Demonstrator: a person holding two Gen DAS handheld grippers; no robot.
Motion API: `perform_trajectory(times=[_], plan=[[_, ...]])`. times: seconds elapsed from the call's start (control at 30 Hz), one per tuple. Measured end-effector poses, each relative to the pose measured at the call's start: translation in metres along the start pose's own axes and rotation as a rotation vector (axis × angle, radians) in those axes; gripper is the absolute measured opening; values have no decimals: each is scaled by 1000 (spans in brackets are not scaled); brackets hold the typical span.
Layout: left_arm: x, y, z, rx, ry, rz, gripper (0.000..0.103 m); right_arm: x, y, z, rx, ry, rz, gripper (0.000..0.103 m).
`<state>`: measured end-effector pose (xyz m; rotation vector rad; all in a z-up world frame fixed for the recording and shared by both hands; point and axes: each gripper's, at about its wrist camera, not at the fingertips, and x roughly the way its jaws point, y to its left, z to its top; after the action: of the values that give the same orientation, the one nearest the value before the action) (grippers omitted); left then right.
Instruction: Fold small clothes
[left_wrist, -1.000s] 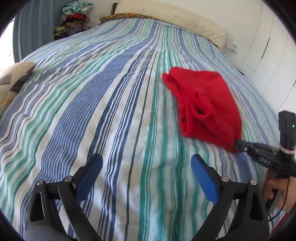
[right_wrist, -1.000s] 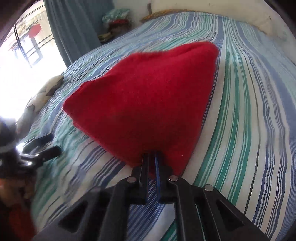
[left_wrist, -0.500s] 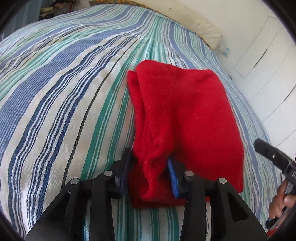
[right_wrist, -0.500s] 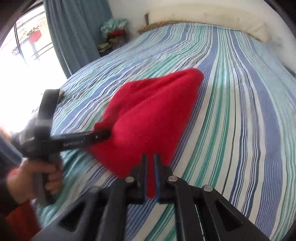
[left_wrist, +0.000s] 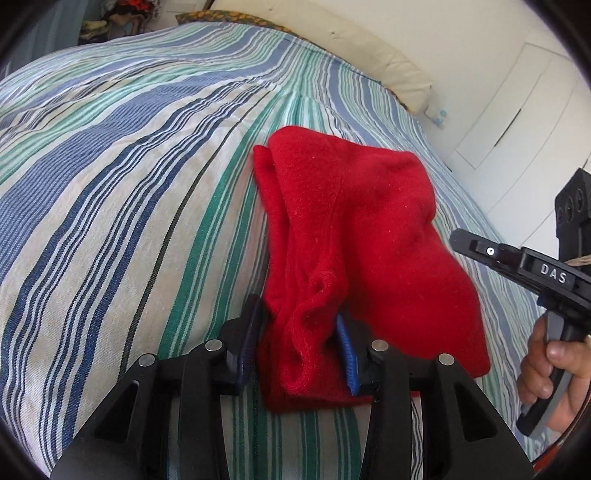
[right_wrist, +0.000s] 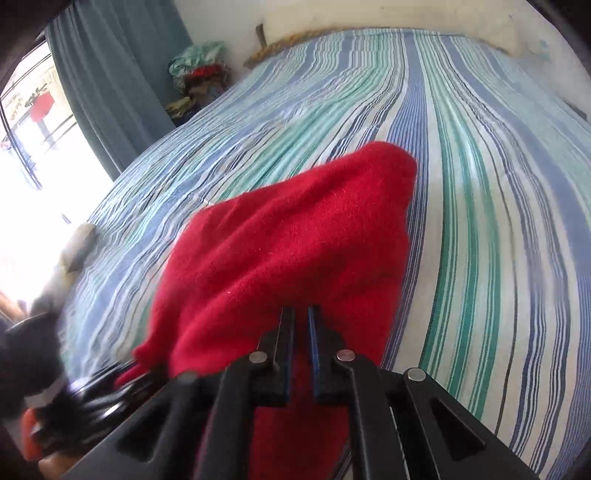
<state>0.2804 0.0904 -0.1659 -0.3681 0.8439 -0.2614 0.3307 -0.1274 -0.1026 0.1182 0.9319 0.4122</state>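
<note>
Red fleece garment (left_wrist: 354, 236) on the striped bed (left_wrist: 110, 206): my left gripper (left_wrist: 299, 343) has just clamped its near edge, while my right gripper (right_wrist: 301, 332), jaws clenched and seemingly empty, has let go, so I can fold.

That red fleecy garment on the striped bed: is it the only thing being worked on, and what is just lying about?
In use: red fleece garment; left gripper, gripping its bunched edge; right gripper, shut.

Lying about: striped bedspread; cream pillow; clothes heap.
</note>
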Motion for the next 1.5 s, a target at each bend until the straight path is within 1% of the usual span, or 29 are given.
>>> perform_trajectory(times=[0.07, 0.13, 0.17, 0.23, 0.27, 0.3, 0.33, 0.37, 0.4, 0.43, 0.47, 0.5, 0.57, 0.67, 0.77, 0.83, 0.87, 0.9, 0.93, 0.97, 1.07, 1.2, 1.33, 1.5], plan=[[1, -1, 1, 9, -1, 10, 42, -28, 10, -14, -26, -37, -6, 8], [1, -4, 0, 20, 1, 23, 42, -44, 21, -38, -60, -41, -4, 9], [1, -6, 0, 28, 4, 29, 44, -43, 25, -53, -70, -17, -13, 9], [3, -10, 3, 50, 18, 43, 46, -22, 24, -81, -64, 84, -32, 10], [1, -13, 5, 62, 30, 61, 52, -17, 20, -91, -46, 85, -38, 10], [-3, -16, 7, 73, 50, 86, 57, -23, 17, -93, -30, 52, -35, 10], [-10, -20, 7, 83, 65, 118, 68, -29, 17, -91, -16, 56, -45, 10], [-20, -21, 4, 87, 64, 148, 77, -35, 18, -89, -1, 67, -59, 11], [-33, -21, 0, 85, 54, 163, 81, -45, 20, -89, 14, 66, -76, 20], [-46, -20, -6, 84, 44, 163, 87, -56, 22, -91, 20, 51, -92, 43], [-57, -19, -15, 91, 39, 159, 90, -68, 24, -96, 16, 35, -110, 56], [-66, -18, -24, 104, 45, 163, 90, -78, 27, -102, 7, 27, -131, 71], [-77, -21, -43, 138, 72, 193, 90, -94, 31, -117, -16, 31, -170, 71], [-87, -29, -70, 162, 102, 207, 90, -102, 33, -140, -11, 89, -223, 71], [-89, -35, -90, 156, 119, 205, 93, -108, 34, -168, 48, 126, -212, 71], [-83, -37, -101, 174, 130, 221, 97, -113, 40, -181, 52, 119, -224, 71], [-78, -40, -106, 201, 142, 245, 98, -115, 44, -186, 49, 120, -231, 71], [-74, -44, -112, 242, 144, 273, 98, -114, 47, -190, 47, 123, -236, 74], [-72, -49, -116, 284, 134, 294, 100, -111, 49, -194, 38, 129, -247, 78], [-70, -52, -120, 313, 127, 309, 101, -106, 50, -196, 23, 135, -261, 78], [-69, -52, -123, 324, 113, 320, 102, -97, 56, -204, -26, 134, -299, 83], [-67, -52, -121, 330, 123, 324, 102, -91, 63, -208, -59, 125, -339, 87], [-64, -53, -122, 338, 126, 328, 102, -91, 65, -213, -68, 104, -353, 88], [-60, -52, -120, 342, 136, 327, 102, -91, 66, -215, -74, 101, -357, 88]])
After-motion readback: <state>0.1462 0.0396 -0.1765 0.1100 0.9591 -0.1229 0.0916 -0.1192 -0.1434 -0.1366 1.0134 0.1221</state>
